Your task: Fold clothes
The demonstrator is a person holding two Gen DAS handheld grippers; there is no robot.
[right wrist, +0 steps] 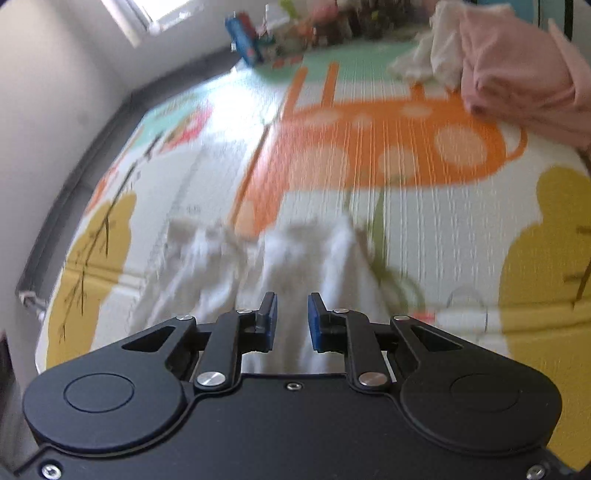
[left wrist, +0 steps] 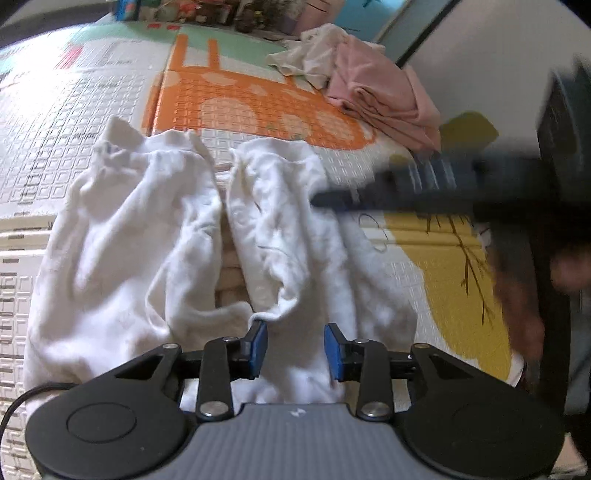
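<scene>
A white pair of trousers [left wrist: 166, 240] lies crumpled on the play mat [left wrist: 92, 110], its two legs pointing away from me. My left gripper [left wrist: 295, 347] hovers over the near end of the right leg. Its blue pads stand apart, with cloth beneath them and a fold edge touching the left pad. The right gripper [left wrist: 332, 201] reaches in from the right as a dark blur, its tip at the right leg's outer edge. In the right wrist view the right gripper [right wrist: 292, 321] hangs over the same white trousers [right wrist: 325, 251], pads apart, nothing visibly pinched.
A pile of pink clothes [left wrist: 384, 99] with a cream garment [left wrist: 314, 55] lies at the mat's far right, also visible as pink clothes [right wrist: 517, 74]. Toys [left wrist: 207, 11] line the far edge. A wall [right wrist: 55, 110] borders the mat's left side. A blurred hand [left wrist: 569, 273] is at the right.
</scene>
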